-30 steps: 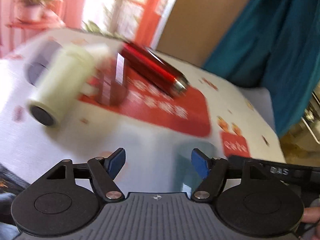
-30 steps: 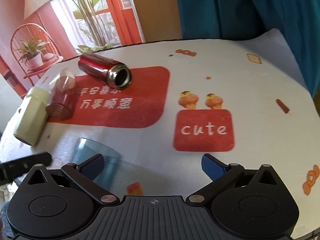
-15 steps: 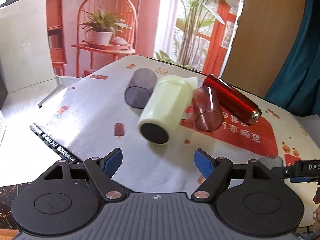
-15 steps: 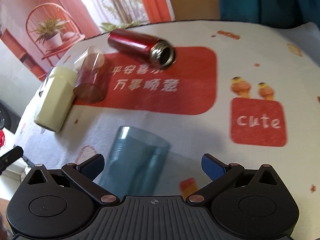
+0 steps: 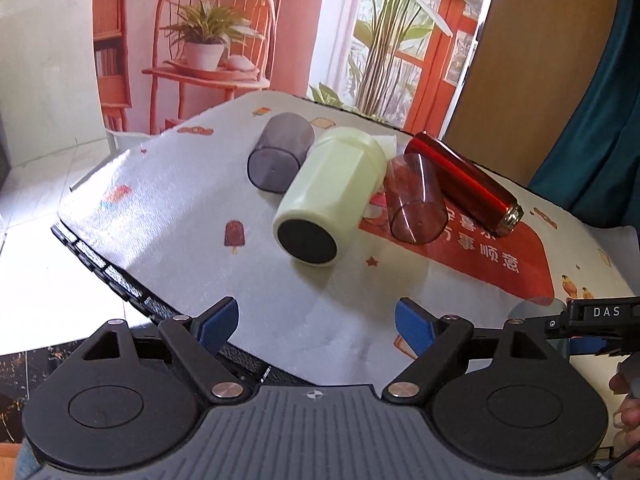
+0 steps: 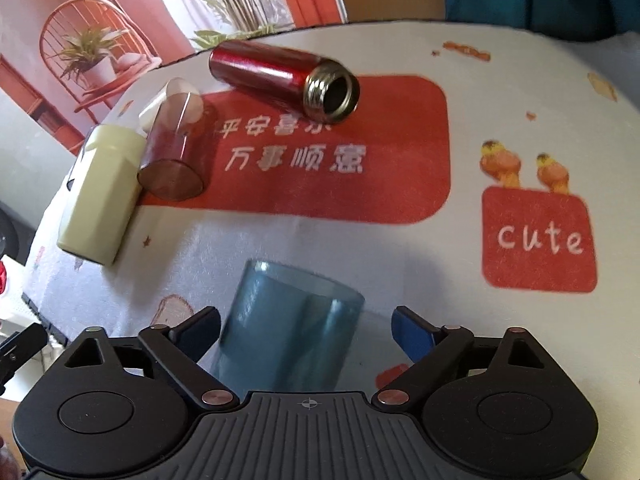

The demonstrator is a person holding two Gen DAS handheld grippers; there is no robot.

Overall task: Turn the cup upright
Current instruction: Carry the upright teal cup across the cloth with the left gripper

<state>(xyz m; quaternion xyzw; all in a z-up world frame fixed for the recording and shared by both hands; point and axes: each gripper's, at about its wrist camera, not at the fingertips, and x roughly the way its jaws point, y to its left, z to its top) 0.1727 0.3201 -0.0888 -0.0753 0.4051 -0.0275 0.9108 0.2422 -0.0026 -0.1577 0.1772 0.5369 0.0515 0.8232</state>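
On a round table (image 6: 520,80) covered with a white printed cloth, five drinking vessels lie on their sides — a blue translucent cup (image 6: 288,328), a cream faceted cup (image 5: 328,196), a red translucent cup (image 5: 416,204), a smoky grey cup (image 5: 280,152) and a red metal flask (image 6: 280,76) with an open threaded mouth. The cloth carries a large red panel (image 6: 360,160) with two lines of white Chinese characters and a smaller red square (image 6: 538,240) reading "cute" beneath two ice-cream cones; the letters "DAS" show in white on a black bar (image 5: 604,314) at the right edge of the left wrist view. The right gripper (image 6: 306,330) has its blue-padded fingers (image 6: 412,332) spread wide on either side of the blue cup, which lies between them with its open rim pointing away toward the table's middle; whether either pad touches the cup cannot be told. The left gripper (image 5: 316,322) is likewise spread apart and holds nothing, hovering near the table's edge with the cream cup's dark base facing it. Only the left wrist view shows the grey cup, tucked behind the cream one; only the right wrist view shows the "cute" square and the flask's mouth — while the blue cup appears in the left view as no more than a faint rim beside the "DAS" bar.
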